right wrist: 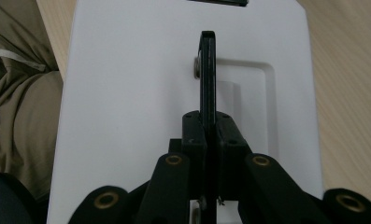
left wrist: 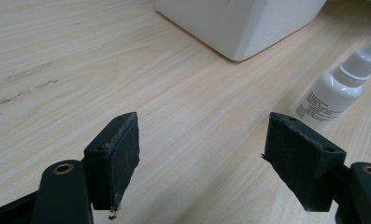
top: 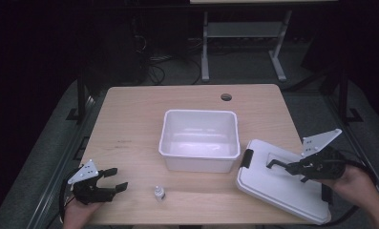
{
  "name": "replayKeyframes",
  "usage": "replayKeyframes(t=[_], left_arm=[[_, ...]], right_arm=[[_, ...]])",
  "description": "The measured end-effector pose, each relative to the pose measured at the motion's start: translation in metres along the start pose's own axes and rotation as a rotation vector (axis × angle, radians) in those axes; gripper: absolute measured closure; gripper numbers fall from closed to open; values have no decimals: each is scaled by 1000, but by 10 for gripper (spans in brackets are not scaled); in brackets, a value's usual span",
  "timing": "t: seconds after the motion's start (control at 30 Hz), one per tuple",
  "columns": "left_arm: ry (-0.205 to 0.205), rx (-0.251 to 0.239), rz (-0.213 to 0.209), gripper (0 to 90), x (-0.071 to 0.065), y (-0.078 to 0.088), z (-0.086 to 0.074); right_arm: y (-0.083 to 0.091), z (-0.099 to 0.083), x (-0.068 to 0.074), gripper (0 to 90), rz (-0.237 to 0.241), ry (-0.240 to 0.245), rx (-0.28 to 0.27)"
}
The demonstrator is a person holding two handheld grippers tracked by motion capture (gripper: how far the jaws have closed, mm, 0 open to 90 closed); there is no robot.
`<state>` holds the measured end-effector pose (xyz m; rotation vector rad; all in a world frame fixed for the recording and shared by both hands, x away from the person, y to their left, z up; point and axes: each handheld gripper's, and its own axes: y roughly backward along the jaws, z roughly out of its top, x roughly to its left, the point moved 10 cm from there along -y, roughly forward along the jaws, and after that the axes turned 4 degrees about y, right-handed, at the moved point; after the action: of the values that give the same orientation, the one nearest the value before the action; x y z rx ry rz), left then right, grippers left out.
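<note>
High view: right gripper (top: 278,165) clamped on black handle (top: 275,163) of flat white plastic lid (top: 278,183), at four o'clock from open white plastic tub (top: 199,139); left gripper (top: 114,179) jaws apart, empty, near small white dropper bottle (top: 159,192).

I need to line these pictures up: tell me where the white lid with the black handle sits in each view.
High view: the white lid lies at lower right, on the table's edge, its black handle clamped by the right gripper.
Left gripper view: not in this picture.
Right gripper view: the lid spreads across the centre, its handle standing edge-on between the shut jaws.
Shared landmark: the light wooden table, in all three views.
</note>
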<state>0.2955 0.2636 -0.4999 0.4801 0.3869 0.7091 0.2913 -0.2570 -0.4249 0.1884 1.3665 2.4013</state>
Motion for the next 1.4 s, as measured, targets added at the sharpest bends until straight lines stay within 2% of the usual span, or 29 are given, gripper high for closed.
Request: replayKeyframes(t=[0.47, 0.7, 1.03, 1.27, 1.4], left_arm=[[1, -6, -14, 258, -1, 1, 1], [-1, -2, -15, 258, -1, 1, 0], [-3, 2, -18, 258, -3, -1, 1], [-10, 6, -20, 259, -4, -1, 2], [-15, 7, -26, 262, -6, -2, 4]], right_arm=[[-36, -9, 5, 842, 25, -10, -3], [-53, -10, 6, 842, 27, -6, 17], [-65, -13, 7, 841, 16, -17, 10], [-67, -14, 9, 834, 17, -29, 2], [-64, -12, 9, 746, 10, -43, -23]])
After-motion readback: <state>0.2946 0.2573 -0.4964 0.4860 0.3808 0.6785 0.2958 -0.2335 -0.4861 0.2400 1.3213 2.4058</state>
